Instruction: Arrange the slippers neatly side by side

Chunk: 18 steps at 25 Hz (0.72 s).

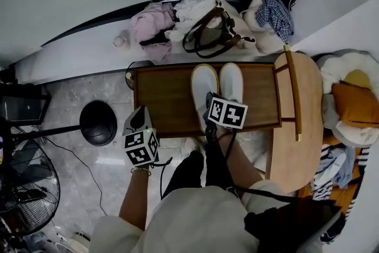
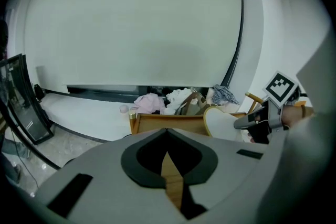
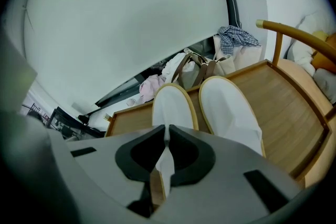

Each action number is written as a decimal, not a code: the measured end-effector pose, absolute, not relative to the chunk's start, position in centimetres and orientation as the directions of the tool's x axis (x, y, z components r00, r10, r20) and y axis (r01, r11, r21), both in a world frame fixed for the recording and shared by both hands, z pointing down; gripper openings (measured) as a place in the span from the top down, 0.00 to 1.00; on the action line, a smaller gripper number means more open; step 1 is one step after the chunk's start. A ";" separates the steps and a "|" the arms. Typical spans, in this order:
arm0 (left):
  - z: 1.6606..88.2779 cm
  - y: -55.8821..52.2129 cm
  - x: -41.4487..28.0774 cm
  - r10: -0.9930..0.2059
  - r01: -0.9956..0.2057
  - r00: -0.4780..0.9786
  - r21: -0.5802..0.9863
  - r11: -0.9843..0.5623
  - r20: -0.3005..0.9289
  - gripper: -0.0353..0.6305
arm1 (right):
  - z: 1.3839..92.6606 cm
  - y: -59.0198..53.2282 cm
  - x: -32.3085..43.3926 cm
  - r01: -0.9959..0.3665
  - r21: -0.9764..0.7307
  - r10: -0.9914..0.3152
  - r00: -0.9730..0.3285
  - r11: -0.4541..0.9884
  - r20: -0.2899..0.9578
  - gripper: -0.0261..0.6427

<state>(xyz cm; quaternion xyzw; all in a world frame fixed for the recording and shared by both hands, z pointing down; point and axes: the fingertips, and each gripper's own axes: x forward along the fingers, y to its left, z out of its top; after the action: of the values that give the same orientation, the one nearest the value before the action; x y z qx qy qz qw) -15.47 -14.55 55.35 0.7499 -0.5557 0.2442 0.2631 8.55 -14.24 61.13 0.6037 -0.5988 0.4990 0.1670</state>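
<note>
Wooden table (image 1: 166, 92): right gripper (image 3: 167, 131) pinching left slipper (image 3: 170, 107); align heel with right slipper (image 3: 228, 107), release gently. Left gripper (image 2: 167, 131) closed, empty.

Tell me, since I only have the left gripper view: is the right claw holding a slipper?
Observer: Yes. In the right gripper view, the right claw is shut on the white upper of the left slipper.
Operator: Where is the other one?
Observer: The right slipper lies just beside it on the wooden table, with its toe pointing the same way, away from the person.
Operator: Are they lined up?
Observer: Nearly. In the head view the toe ends look about level and the sides are close, but I cannot tell whether they touch.
</note>
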 end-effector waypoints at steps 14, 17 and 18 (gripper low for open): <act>57.3 -14.6 -14.9 -0.672 -0.966 0.244 0.116 -0.230 0.699 0.92 | 63.5 -15.4 9.5 -0.872 -0.404 -0.543 -0.205 -0.276 0.814 0.89; 57.4 -14.8 -14.6 -0.668 -0.966 0.243 0.114 -0.232 0.703 0.92 | 63.8 -15.5 9.6 -0.871 -0.404 -0.539 -0.207 -0.279 0.817 0.89; 57.5 -14.8 -14.5 -0.667 -0.966 0.244 0.114 -0.233 0.704 0.92 | 63.9 -15.5 9.6 -0.871 -0.404 -0.537 -0.207 -0.279 0.818 0.89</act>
<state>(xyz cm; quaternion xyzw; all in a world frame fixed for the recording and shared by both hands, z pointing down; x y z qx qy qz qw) -14.51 -14.84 57.47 0.7378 -0.5531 0.2685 0.2786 9.60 -15.45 63.88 0.6089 -0.5783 0.5186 0.1609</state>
